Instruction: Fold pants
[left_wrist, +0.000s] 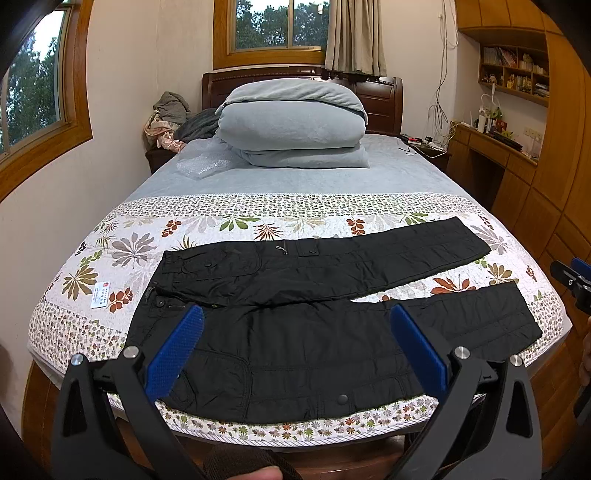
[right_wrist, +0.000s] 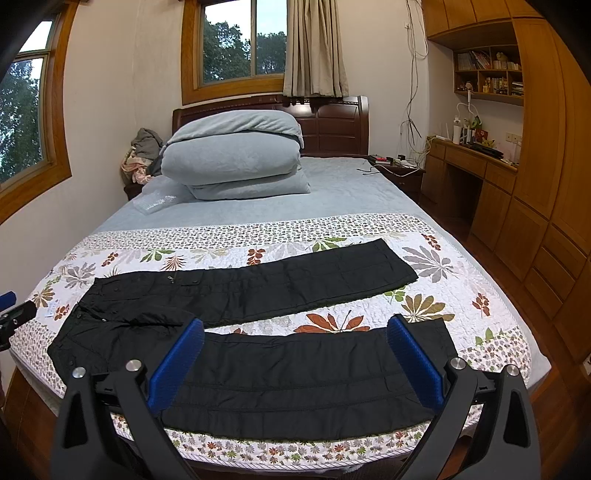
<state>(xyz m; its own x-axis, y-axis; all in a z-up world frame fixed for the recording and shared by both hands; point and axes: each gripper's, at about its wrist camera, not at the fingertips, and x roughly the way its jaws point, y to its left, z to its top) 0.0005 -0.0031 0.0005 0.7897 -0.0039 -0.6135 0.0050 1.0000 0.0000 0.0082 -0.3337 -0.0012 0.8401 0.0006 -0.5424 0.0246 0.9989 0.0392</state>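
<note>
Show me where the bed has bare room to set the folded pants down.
Free: the grey sheet between the stacked duvet and the floral quilt, widest toward the desk side. Crowded: the quilt's near end, under the spread pants; bubble wrap fills the sheet's window-side corner.

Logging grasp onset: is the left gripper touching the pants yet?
Cannot tell. In the left wrist view the left gripper overlaps the pants, open, but height above them isn't visible.

Dim window (left_wrist: 280, 24) daylight, sharp, fisheye-warped edges.
</note>
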